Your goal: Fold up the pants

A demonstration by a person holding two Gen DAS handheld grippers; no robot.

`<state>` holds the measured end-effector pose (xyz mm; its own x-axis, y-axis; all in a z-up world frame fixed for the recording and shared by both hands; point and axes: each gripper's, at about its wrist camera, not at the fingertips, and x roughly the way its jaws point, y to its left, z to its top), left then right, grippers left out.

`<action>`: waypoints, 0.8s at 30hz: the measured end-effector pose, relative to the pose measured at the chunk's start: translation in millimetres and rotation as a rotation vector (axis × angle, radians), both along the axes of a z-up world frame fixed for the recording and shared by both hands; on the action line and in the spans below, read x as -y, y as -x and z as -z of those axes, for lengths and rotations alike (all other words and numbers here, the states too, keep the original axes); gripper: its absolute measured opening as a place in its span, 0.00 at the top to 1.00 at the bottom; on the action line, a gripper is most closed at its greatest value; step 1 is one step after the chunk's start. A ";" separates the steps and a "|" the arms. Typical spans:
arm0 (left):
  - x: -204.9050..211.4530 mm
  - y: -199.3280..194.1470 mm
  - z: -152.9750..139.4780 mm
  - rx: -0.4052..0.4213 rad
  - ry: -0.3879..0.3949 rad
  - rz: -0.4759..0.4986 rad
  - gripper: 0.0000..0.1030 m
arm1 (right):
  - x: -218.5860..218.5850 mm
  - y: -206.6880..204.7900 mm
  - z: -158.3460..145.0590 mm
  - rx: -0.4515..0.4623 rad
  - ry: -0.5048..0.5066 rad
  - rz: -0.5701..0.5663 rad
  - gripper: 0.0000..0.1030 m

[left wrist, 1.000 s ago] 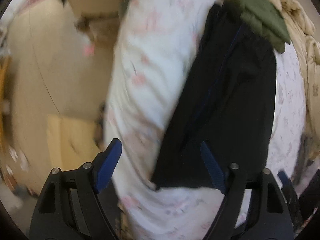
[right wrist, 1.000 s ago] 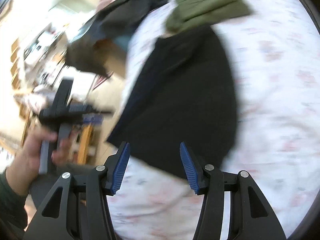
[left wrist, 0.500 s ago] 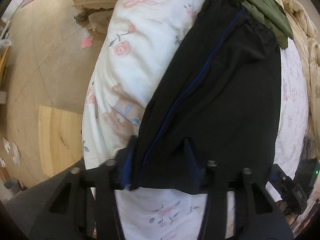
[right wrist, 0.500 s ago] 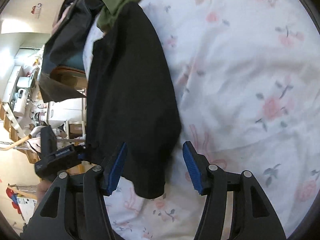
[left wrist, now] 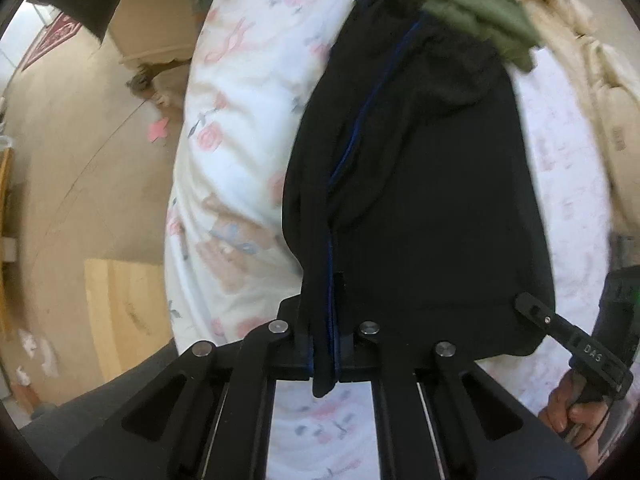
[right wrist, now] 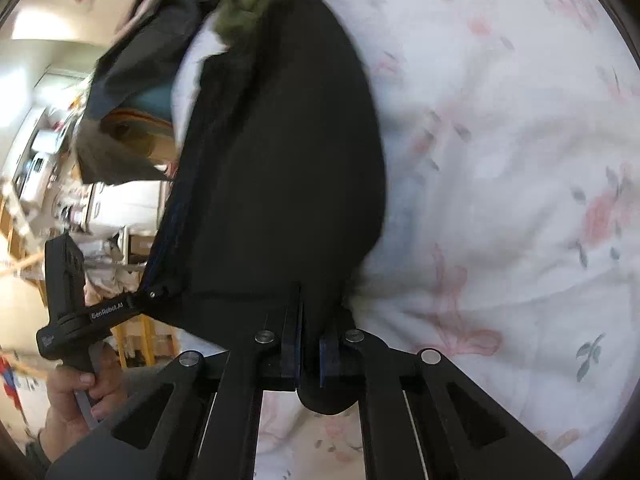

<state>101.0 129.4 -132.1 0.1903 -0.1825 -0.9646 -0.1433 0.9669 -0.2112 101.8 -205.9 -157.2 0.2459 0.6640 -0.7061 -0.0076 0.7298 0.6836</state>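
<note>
Black pants with a thin blue side stripe lie lengthwise on a white floral bed cover. My left gripper is shut on the near left corner of the pants, with cloth bunched between its jaws. My right gripper is shut on the near right corner of the pants. Each gripper shows in the other's view: the right one at the hem's right end, the left one at its left end.
A folded olive-green garment lies at the far end of the pants. A beige quilt runs along the bed's right side. Dark clothes hang off the far left. The floor with a wooden board is at left.
Both grippers have closed from open onto the near hem corners of the pants. The hem is now pulled up and bunched at each gripper.
</note>
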 end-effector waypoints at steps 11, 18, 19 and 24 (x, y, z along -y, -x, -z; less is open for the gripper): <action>34.7 54.9 -31.9 0.002 0.162 0.071 0.97 | 50.8 32.0 -76.0 -0.007 0.107 -0.051 0.96; 83.2 98.1 -23.5 -0.036 0.049 0.249 0.96 | 64.2 70.3 -63.1 -0.131 0.219 -0.140 0.95; 88.2 101.7 -19.7 -0.041 0.019 0.264 0.96 | 63.6 73.2 -56.8 -0.155 0.221 -0.153 0.94; 92.3 103.6 -7.4 -0.098 -0.109 0.246 0.91 | 62.7 78.7 -25.0 -0.251 0.300 -0.168 0.89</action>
<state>-2.6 37.1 -124.7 0.0583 -0.1060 -0.9927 0.0843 0.9913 -0.1009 23.1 -268.6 -132.2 -0.0522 0.4359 -0.8985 -0.0044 0.8996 0.4367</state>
